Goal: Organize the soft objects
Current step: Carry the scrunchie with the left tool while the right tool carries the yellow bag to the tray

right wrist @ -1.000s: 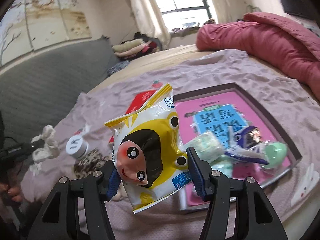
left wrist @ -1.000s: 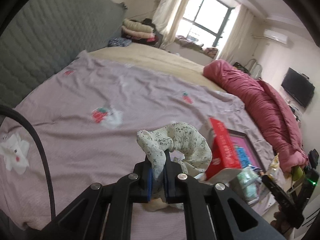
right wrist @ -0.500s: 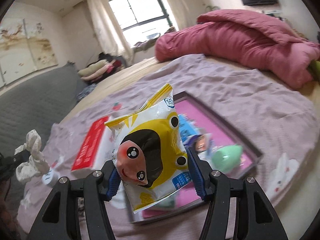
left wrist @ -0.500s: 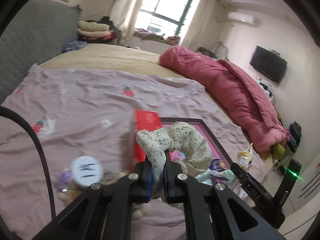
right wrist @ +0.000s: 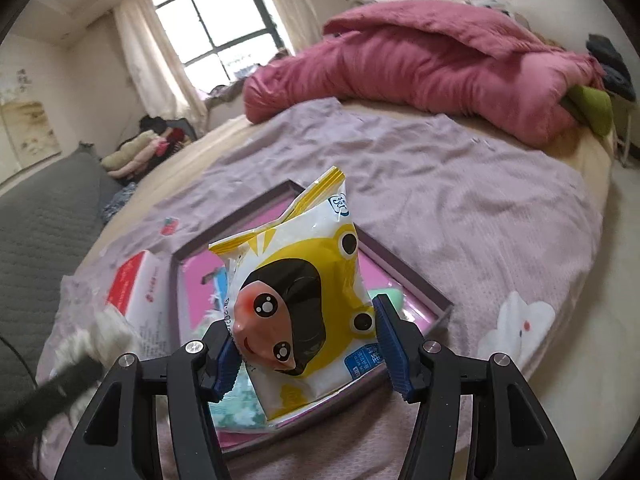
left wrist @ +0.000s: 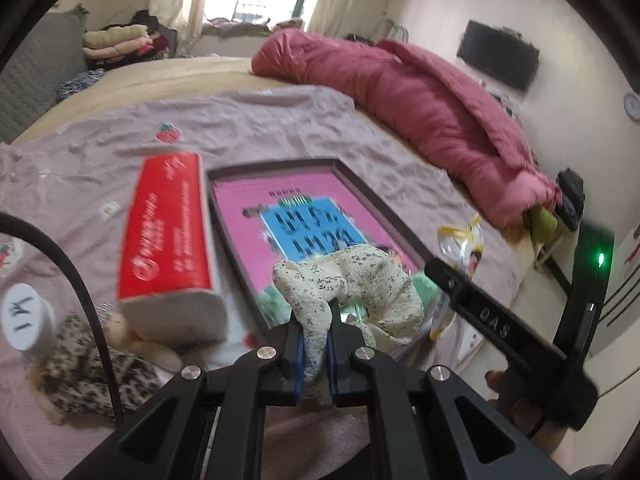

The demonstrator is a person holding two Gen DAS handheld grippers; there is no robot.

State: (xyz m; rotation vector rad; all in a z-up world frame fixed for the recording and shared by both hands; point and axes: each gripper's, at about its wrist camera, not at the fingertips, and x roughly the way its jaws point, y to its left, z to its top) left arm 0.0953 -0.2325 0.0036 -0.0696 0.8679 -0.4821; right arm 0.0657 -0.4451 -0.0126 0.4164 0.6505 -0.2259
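The floral scrunchie (left wrist: 352, 292), soft puckered cotton, is pinched tight in the left gripper (left wrist: 316, 344) above the near corner of the pink tray (left wrist: 384, 208). Lower it onto bare tray floor before letting go. The right gripper (right wrist: 308, 344) clamps a puffy, glossy snack bag (right wrist: 304, 304) over the same tray on the bed (right wrist: 460, 184); ease off gently.
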